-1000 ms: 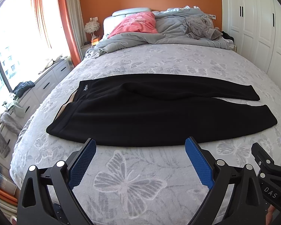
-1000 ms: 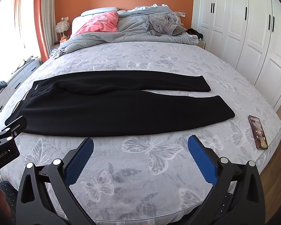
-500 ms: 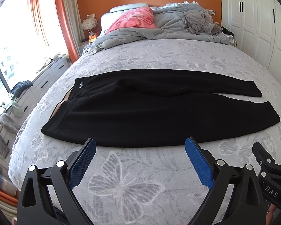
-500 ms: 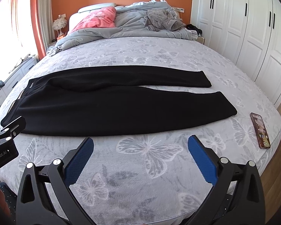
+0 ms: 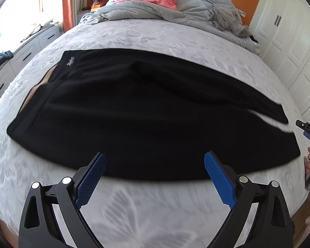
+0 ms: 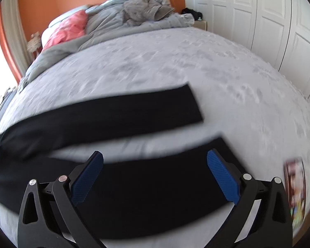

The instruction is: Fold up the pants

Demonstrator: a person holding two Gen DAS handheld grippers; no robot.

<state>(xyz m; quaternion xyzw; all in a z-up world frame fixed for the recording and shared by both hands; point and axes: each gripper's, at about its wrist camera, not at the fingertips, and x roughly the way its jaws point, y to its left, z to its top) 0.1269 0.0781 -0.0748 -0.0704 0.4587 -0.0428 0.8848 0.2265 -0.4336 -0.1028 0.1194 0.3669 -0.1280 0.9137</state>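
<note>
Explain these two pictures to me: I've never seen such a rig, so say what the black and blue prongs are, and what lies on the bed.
No robot here: a person carries a two-finger gripper in each hand, each with a camera looking along its fingers. One picture is from the left gripper, the other from the right gripper. Both are open and hold nothing. Black pants lie spread flat on the bed, legs apart. A phone lies near the bed's right edge.

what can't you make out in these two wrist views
- Logo on the pants, left view: too small to read.
- Phone, right view: motion blur smears the screen.
- Near leg, right view: the open right gripper hides its front edge.
- Left gripper, open: its base is cut off by the frame.
</note>
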